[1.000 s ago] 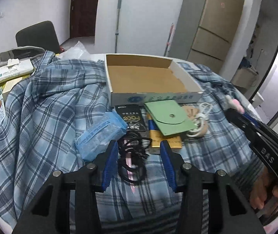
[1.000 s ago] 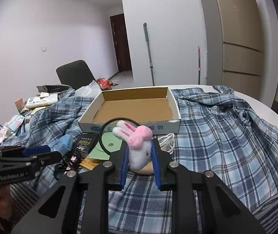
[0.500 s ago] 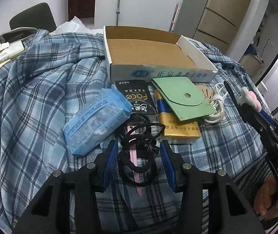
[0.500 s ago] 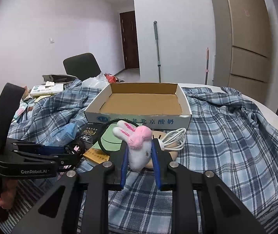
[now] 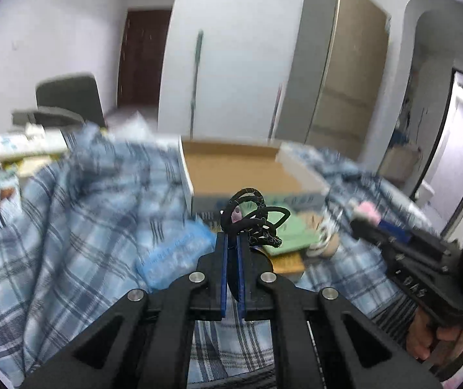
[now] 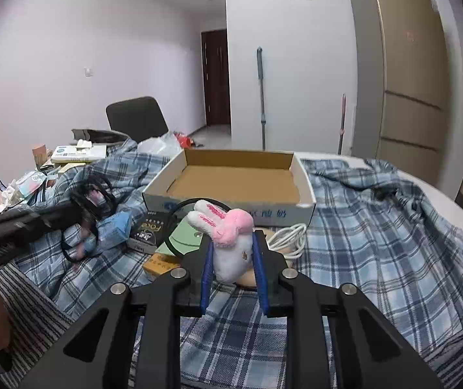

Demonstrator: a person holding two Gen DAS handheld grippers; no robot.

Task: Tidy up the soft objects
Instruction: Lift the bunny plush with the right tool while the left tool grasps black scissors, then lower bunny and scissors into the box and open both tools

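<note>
My left gripper (image 5: pixel 235 243) is shut on a bundle of black hair ties (image 5: pixel 253 219) with a pink piece in it, held above the plaid cloth in front of the open cardboard box (image 5: pixel 241 170). My right gripper (image 6: pixel 232 246) is shut on a small white and pink plush rabbit (image 6: pixel 228 236), held just short of the box's front wall (image 6: pixel 231 209). The left gripper with the hair ties (image 6: pixel 93 199) shows at the left of the right wrist view. The right gripper (image 5: pixel 403 253) shows at the right of the left wrist view.
On the blue plaid cloth (image 6: pixel 377 227) before the box lie a blue tissue pack (image 5: pixel 174 253), a black packet (image 6: pixel 148 228), a green pouch (image 6: pixel 189 238), a yellow box (image 6: pixel 160 264) and a white cable (image 6: pixel 288 236). Clutter (image 6: pixel 69 155) and a chair (image 6: pixel 137 118) stand at far left.
My left gripper has shut on the hair ties and lifted them off the cloth, tilting up toward the box. My right gripper still holds the rabbit, about where it was.
</note>
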